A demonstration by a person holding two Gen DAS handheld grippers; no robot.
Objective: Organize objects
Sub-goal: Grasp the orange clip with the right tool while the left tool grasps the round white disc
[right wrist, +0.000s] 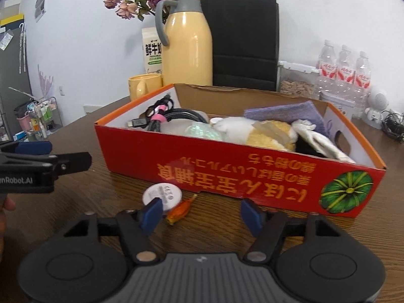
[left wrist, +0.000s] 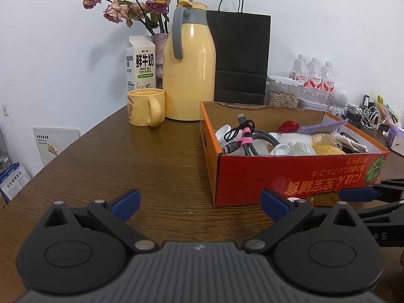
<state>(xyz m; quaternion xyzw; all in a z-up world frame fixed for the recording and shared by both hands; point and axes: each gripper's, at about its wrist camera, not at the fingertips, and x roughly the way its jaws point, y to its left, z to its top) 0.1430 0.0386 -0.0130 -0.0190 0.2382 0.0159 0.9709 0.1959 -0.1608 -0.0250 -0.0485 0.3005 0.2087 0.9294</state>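
A red cardboard box (left wrist: 290, 176) stands on the brown wooden table (left wrist: 151, 156); it also shows in the right wrist view (right wrist: 227, 169). It holds braided cables (left wrist: 248, 139), white caps, a plush toy (right wrist: 265, 133) and a purple cloth (right wrist: 285, 113). In front of the box lie a white round disc (right wrist: 162, 195) and a small orange dried petal (right wrist: 180, 209). My left gripper (left wrist: 199, 205) is open and empty, low over the table left of the box front. My right gripper (right wrist: 202, 216) is open and empty, just in front of the disc and petal.
Behind the box stand a yellow thermos jug (left wrist: 189, 68), a yellow mug (left wrist: 145, 106), a milk carton (left wrist: 140, 63), a vase of dried roses (left wrist: 144, 5), a black paper bag (left wrist: 240, 55), a clear container of nuts (left wrist: 282, 93) and water bottles (left wrist: 313, 78).
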